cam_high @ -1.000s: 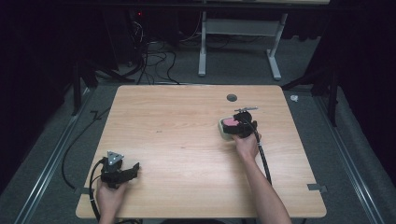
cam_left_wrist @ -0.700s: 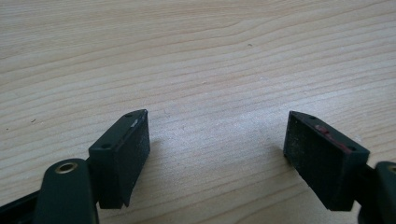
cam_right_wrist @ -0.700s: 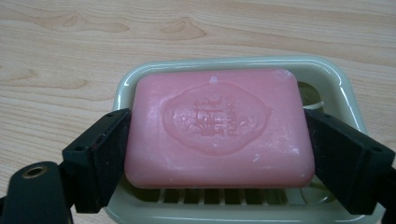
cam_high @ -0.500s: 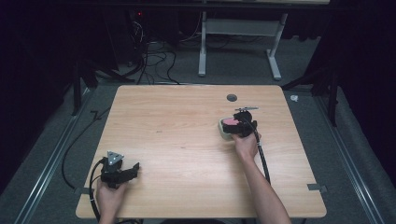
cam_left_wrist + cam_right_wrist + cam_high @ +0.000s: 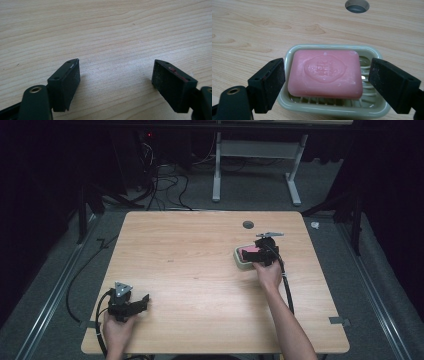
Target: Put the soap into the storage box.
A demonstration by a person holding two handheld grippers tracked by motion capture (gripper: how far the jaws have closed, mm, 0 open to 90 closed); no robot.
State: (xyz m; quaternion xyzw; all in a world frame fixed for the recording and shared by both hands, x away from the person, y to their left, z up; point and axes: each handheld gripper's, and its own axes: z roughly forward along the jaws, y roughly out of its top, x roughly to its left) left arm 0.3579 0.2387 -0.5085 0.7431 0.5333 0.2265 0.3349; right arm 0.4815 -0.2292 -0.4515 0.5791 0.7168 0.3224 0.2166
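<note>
A pink bar of soap (image 5: 325,72) lies in a pale green soap dish (image 5: 294,51) on the wooden table's right half; the high view shows the soap (image 5: 248,252) in its dish (image 5: 239,259). My right gripper (image 5: 325,85) stands open over the dish, one jaw on each side of the soap, apart from it; seen from above, this gripper (image 5: 264,251) is held by a hand. My left gripper (image 5: 116,83) is open above bare wood, nothing between its jaws. It sits near the table's front left corner (image 5: 135,305).
A round cable hole (image 5: 248,224) lies in the table (image 5: 190,255) behind the dish. Cables trail from both grippers over the front edge. A white desk frame (image 5: 255,165) and loose cables stand on the floor beyond the far edge.
</note>
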